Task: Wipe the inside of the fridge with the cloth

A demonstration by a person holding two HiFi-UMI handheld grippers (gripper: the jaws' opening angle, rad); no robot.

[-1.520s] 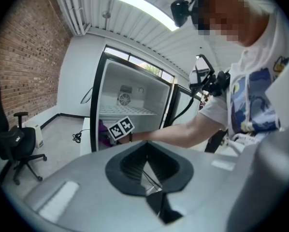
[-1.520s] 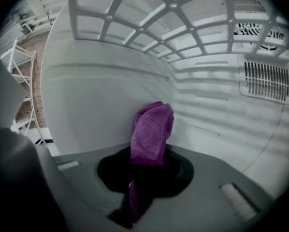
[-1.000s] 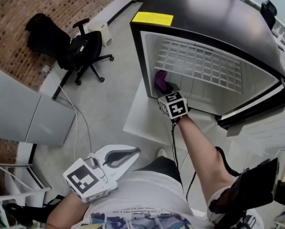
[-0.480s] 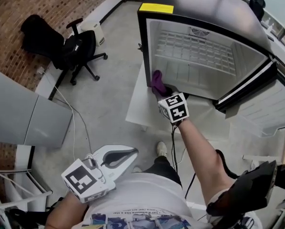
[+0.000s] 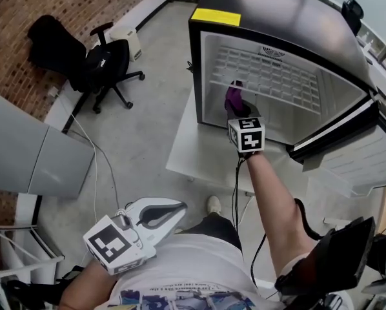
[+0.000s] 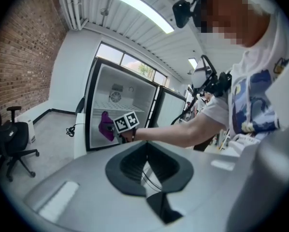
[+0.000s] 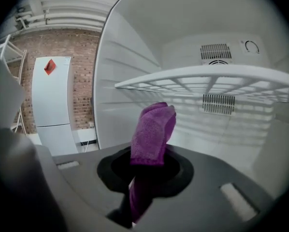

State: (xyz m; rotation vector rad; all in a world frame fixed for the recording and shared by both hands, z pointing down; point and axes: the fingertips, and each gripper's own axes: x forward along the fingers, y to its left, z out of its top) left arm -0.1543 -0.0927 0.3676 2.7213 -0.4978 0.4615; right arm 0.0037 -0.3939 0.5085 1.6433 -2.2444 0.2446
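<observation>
Room: brick wall, grey floor, fridge (image 5: 280, 24) open.
Cloth (image 7: 153, 129): probably soft, light, floppy; inside fridge, under shelf (image 7: 207, 79).
Right gripper (image 7: 144, 178): fingers clamped on cloth's lower end, a sound hold.
Left gripper (image 6: 145, 175): fingers together, empty.

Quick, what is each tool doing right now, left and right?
Left tool: closed, holding nothing.
Right tool: closed on the purple cloth.
</observation>
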